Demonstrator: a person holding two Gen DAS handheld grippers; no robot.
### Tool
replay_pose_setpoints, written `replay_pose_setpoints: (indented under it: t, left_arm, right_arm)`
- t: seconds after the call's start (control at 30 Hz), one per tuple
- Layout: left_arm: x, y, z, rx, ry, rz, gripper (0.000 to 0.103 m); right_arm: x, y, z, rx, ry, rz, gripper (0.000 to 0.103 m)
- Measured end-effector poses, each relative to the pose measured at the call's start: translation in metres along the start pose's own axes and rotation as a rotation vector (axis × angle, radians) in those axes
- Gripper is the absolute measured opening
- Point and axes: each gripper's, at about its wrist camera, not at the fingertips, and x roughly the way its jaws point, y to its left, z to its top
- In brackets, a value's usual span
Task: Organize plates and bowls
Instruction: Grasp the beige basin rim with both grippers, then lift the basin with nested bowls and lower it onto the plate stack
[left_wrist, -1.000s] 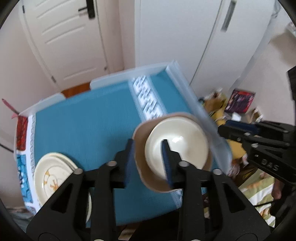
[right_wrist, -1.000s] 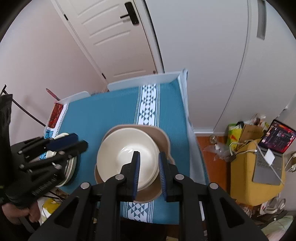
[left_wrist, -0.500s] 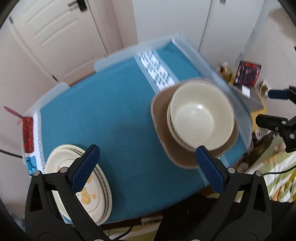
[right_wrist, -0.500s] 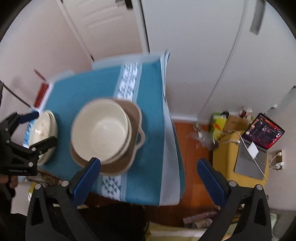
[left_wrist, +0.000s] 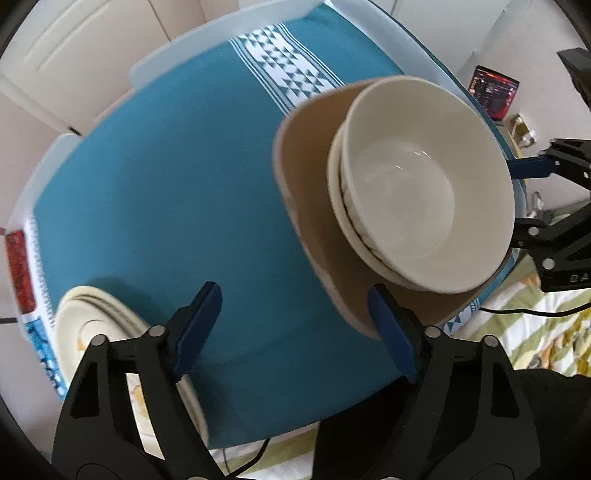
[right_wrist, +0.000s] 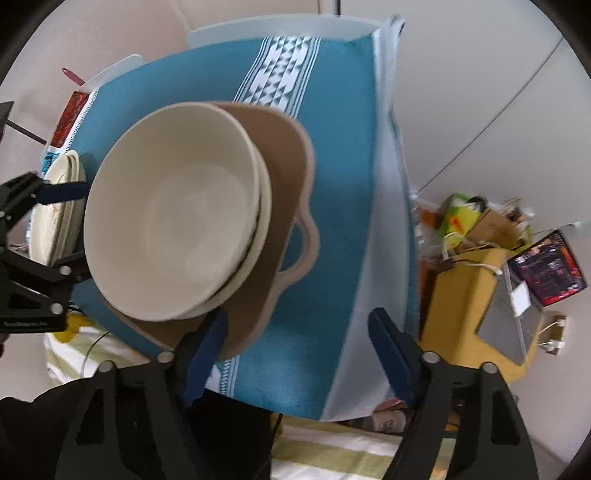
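Stacked cream bowls (left_wrist: 417, 192) sit on a tan dish with a side handle (left_wrist: 310, 192) on the blue tablecloth, at the table's right front. They also show in the right wrist view (right_wrist: 173, 218), on the tan dish (right_wrist: 284, 192). A stack of cream plates (left_wrist: 107, 339) lies at the front left, seen also in the right wrist view (right_wrist: 55, 206). My left gripper (left_wrist: 295, 328) is open and empty, between plates and dish. My right gripper (right_wrist: 295, 347) is open and empty, just right of the dish.
The table carries a blue cloth (left_wrist: 166, 184) with a white patterned band (left_wrist: 291, 74). A white door and cupboards stand behind. A yellow stand (right_wrist: 469, 280) with a laptop (right_wrist: 546, 269) and clutter sits on the floor to the right.
Both grippers have opened and let go of the dish with the bowls, which now rests on the table. Both have pulled back and then come lower and closer to the table.
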Motion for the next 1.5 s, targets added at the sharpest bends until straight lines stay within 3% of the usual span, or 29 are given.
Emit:
replay_pose_setpoints:
  t: [0.17, 0.23, 0.53, 0.83, 1.1, 1.3, 1.5]
  left_arm:
    - [0.019, -0.005, 0.005, 0.016, 0.012, -0.034, 0.061]
    - [0.028, -0.008, 0.007, 0.015, 0.007, -0.052, 0.047]
    - [0.032, -0.015, 0.0, 0.015, -0.108, -0.123, 0.014]
    - [0.022, -0.023, -0.007, 0.04, -0.188, -0.056, 0.014]
    - [-0.014, -0.017, -0.006, -0.02, -0.224, -0.046, 0.014]
    - [-0.069, 0.011, -0.024, -0.092, -0.254, -0.022, 0.014]
    - [-0.1, 0.056, -0.062, -0.145, -0.289, 0.013, 0.014]
  right_arm:
    - [0.014, 0.002, 0.006, -0.051, 0.018, 0.0, 0.054]
    - [0.018, 0.002, 0.006, -0.051, 0.001, 0.024, 0.048]
    - [0.029, 0.014, -0.002, -0.072, -0.152, 0.081, 0.015]
    - [0.025, 0.021, -0.009, -0.073, -0.223, 0.054, 0.014]
    - [-0.005, 0.034, 0.002, -0.09, -0.268, 0.039, 0.014]
    - [-0.055, 0.075, 0.02, -0.183, -0.288, 0.039, 0.014]
    - [-0.073, 0.132, 0.03, -0.246, -0.322, 0.043, 0.014]
